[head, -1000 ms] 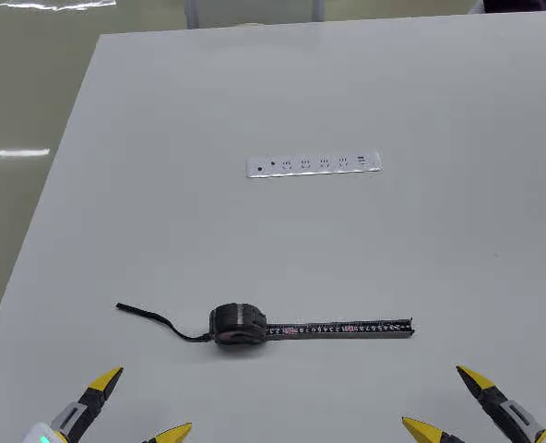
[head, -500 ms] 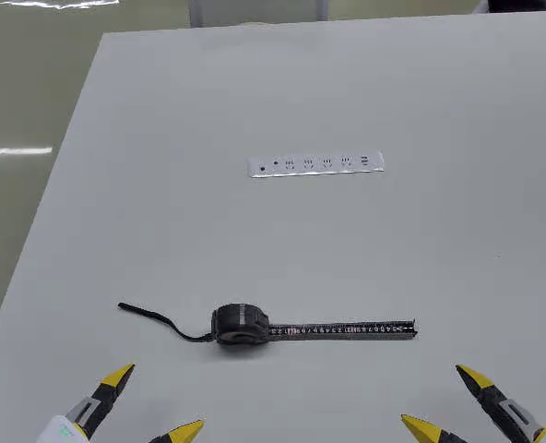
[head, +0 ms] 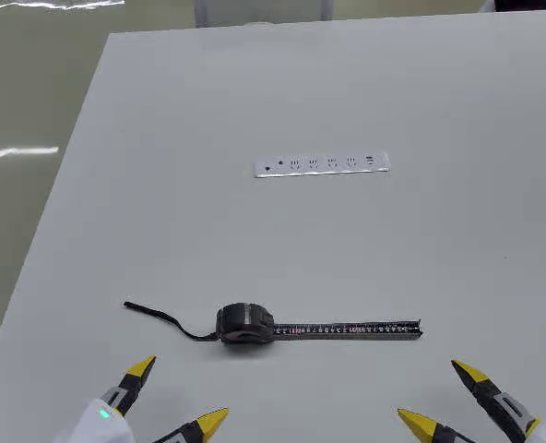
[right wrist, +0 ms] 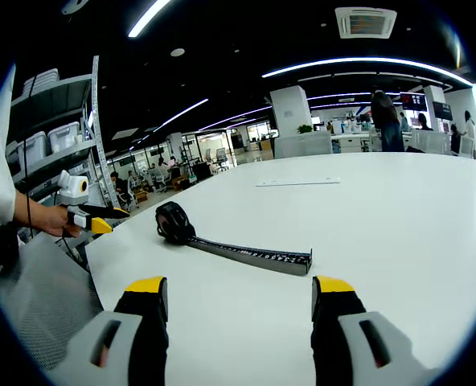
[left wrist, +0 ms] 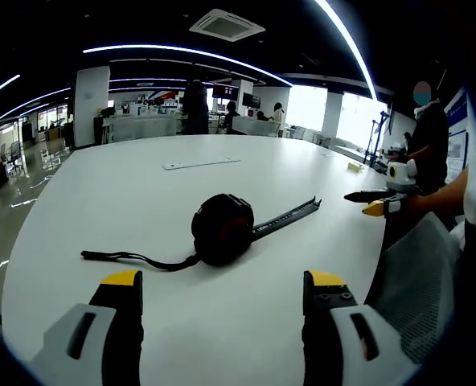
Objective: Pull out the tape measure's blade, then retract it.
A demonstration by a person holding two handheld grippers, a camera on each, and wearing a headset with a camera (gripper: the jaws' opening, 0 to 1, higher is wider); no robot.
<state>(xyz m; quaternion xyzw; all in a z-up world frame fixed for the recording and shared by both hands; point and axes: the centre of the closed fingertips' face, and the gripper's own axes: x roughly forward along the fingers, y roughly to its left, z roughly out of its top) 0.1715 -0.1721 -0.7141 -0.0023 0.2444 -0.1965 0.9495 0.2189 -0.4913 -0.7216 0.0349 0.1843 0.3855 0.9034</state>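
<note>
left gripper (head: 178, 392) and right gripper (head: 436, 397) hover at the near edge of the table (head: 439, 231) in the head view, jaws spread wide, holding nothing. the tape measure (head: 245, 324) lies just ahead, blade (head: 347, 329) drawn out rightward, strap (head: 153, 314) trailing left. left gripper view: the tape measure sits dead ahead, apart from the jaws. right gripper view: the blade's tip lies nearest. pulling looks done; retracting comes next, likely needing the tape measure steadied first.

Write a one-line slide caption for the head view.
Tape measure with blade pulled out on a white workbench, open left tongs and right tongs hovering nearby, power strip beyond.
</note>
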